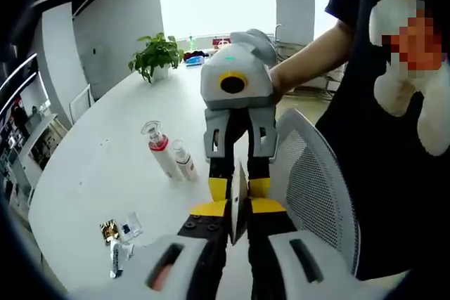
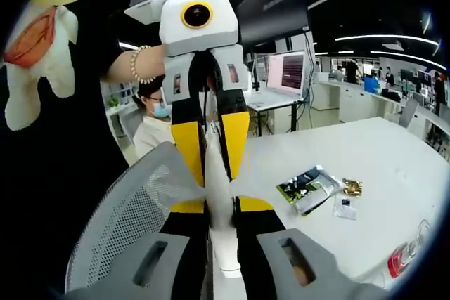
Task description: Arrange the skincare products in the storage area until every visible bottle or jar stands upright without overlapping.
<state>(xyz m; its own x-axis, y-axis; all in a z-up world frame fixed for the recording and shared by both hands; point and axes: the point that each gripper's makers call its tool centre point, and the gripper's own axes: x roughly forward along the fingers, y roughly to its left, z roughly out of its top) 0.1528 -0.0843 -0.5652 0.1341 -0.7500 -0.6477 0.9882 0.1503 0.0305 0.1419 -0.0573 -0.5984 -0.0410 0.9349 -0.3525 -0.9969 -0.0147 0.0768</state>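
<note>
Left gripper (image 1: 238,224): pinching a thin white sachet (image 1: 239,198) over the chair (image 1: 316,180) | right gripper (image 1: 239,189): clamped on the same sachet | two bottles (image 1: 169,152) upright, touching, left of chair on table (image 1: 98,166) | packets (image 2: 313,187) loose; arranging barely begun.

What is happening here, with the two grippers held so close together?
A person holds the left hand-held gripper and the right hand-held gripper tip to tip above a mesh chair beside the white table. Both seem shut on one thin white item between them; I cannot tell what it is. On the table a red-labelled bottle and a smaller white bottle stand upright, side by side, and some sachets lie nearer the edge.
</note>
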